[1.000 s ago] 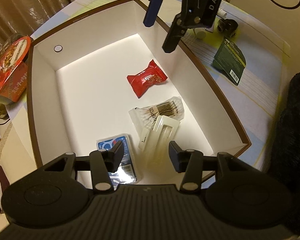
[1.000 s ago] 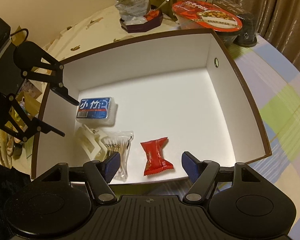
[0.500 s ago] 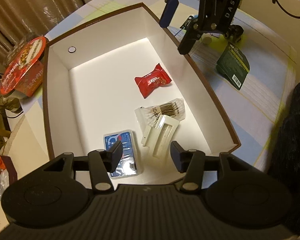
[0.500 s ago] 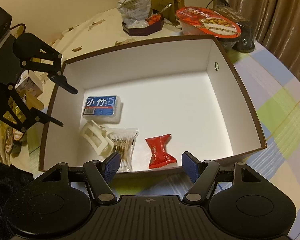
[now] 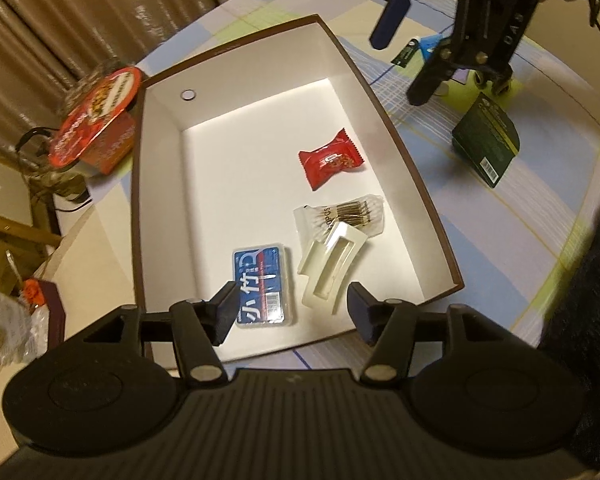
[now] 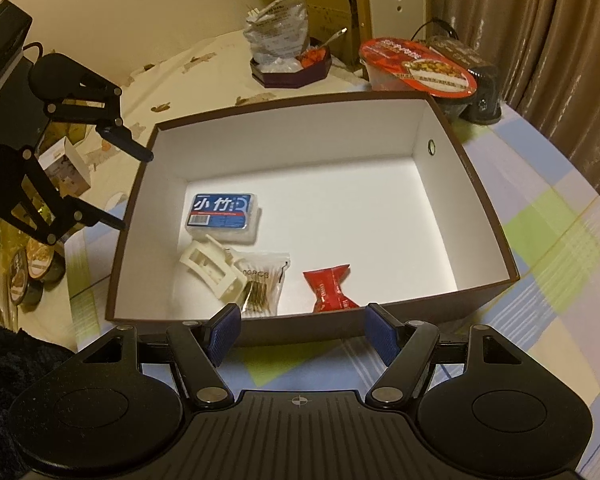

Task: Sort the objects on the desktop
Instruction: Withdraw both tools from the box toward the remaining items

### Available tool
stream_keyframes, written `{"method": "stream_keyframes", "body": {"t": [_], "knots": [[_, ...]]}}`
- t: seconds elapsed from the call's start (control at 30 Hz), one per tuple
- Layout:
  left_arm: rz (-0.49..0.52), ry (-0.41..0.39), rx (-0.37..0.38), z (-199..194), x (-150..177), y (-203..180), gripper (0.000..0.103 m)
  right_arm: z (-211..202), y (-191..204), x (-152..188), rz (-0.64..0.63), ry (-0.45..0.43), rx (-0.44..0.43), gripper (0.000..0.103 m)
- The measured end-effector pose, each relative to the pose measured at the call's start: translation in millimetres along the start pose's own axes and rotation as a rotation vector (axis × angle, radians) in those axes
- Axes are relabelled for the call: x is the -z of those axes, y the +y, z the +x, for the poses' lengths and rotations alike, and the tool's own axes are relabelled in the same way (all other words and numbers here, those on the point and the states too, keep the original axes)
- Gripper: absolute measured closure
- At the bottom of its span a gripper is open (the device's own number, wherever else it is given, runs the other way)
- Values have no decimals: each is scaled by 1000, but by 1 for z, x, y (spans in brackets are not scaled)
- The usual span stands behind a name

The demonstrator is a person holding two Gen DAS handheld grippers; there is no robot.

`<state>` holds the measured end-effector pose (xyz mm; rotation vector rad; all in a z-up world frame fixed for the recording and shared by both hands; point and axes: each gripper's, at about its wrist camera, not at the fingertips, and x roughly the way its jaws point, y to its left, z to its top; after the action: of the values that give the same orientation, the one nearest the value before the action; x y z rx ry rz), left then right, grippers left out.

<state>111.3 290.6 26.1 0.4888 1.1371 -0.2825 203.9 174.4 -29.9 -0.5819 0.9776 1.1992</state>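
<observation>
A brown-rimmed white box (image 5: 416,184) (image 6: 496,216) sits on the checked tablecloth. Inside lie a red candy packet (image 5: 331,159) (image 6: 329,288), a bag of cotton swabs (image 5: 348,214) (image 6: 262,282), a cream hair clip (image 5: 332,266) (image 6: 214,266) and a blue floss case (image 5: 263,286) (image 6: 223,211). My left gripper (image 5: 292,314) hangs open above the box's near end, nothing between its fingers. My right gripper (image 6: 302,334) is open outside the box's near wall; in the left wrist view it (image 5: 414,60) hovers beyond the far side.
A dark green packet (image 5: 486,140), a black USB stick (image 5: 405,53) and small items lie on the cloth beside the box. A red-lidded noodle bowl (image 5: 96,120) (image 6: 418,68) stands by the box's end. A snack tray (image 6: 292,68) and clutter sit farther off.
Both grippers have drawn back and up from the box, so more of it shows in each view. Both stay open. The items in the box have not moved.
</observation>
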Motion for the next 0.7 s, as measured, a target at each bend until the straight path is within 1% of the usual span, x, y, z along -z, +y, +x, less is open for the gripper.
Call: {"method": "stream_keyframes", "body": {"t": [0.13,0.3,0.37,0.43,0.7], "knots": [[-10,5,-39,-11,3,-9,44,-9,6,6,-10,-16,1,32],[-25,2,-83,-25,6,-20,43,-22,12,13,-22,-43,1,32],[-34,-2,-101,-31,7,-25,39,-27,14,17,-27,-53,-1,32],[-43,-6,-117,-37,8,-31,38,-33,16,21,-29,-64,-3,32],[-90,-17,-143,-53,12,-54,38,-55,25,43,-41,-98,-14,32]]}}
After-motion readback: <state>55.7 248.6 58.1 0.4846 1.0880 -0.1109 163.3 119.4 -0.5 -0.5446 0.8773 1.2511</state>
